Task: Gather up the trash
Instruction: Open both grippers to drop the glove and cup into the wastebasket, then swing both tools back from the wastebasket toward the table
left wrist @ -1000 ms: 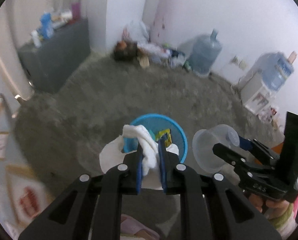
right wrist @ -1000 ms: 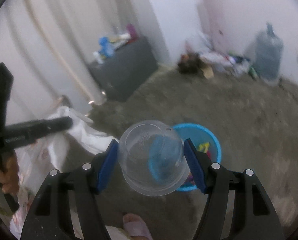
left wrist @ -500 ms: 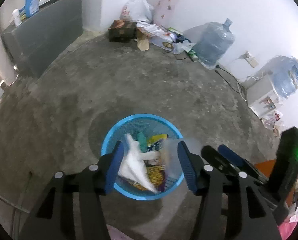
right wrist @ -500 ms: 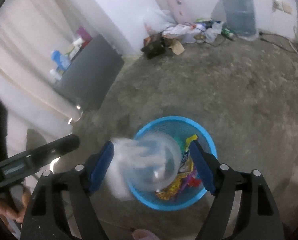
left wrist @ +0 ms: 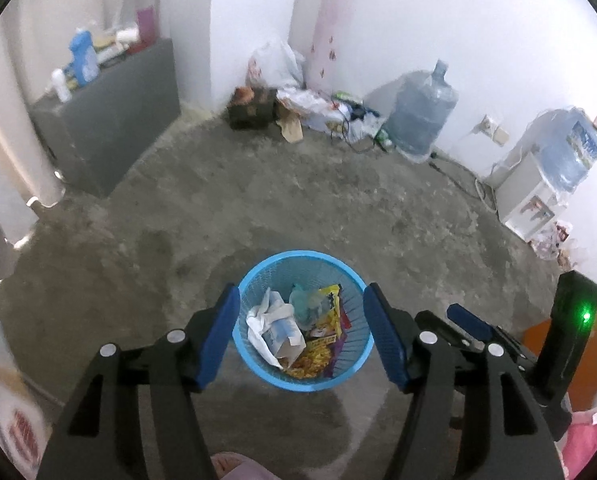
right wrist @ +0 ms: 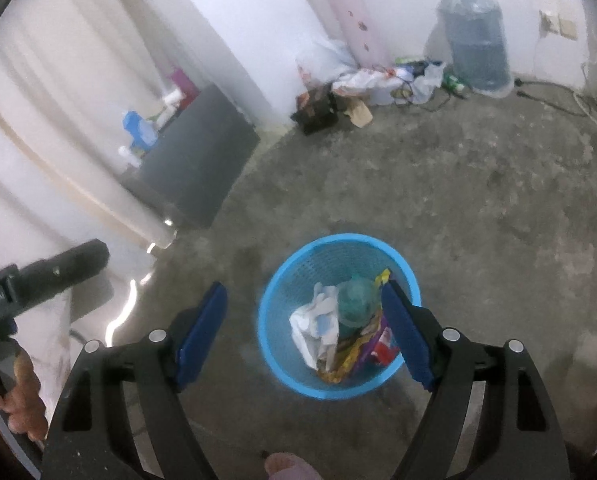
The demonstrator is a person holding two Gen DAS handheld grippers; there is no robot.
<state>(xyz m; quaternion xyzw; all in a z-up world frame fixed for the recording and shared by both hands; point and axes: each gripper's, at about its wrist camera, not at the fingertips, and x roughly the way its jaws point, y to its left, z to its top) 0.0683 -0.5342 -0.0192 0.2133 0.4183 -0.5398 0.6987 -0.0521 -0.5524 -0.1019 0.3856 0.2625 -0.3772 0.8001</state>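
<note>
both claws gaping and empty over blue basket, left claw jaws just opening, right claw, clear cup half buried among wrappers, claw bases cut off

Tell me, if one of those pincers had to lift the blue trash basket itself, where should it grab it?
Probably the rim. The basket stands upright on the floor, open at the top, and looks too wide for the jaws to span. Come from above and pinch the thin mesh wall at the bare far edge, one finger inside and one outside; the trash lies heaped toward the near side.
</note>
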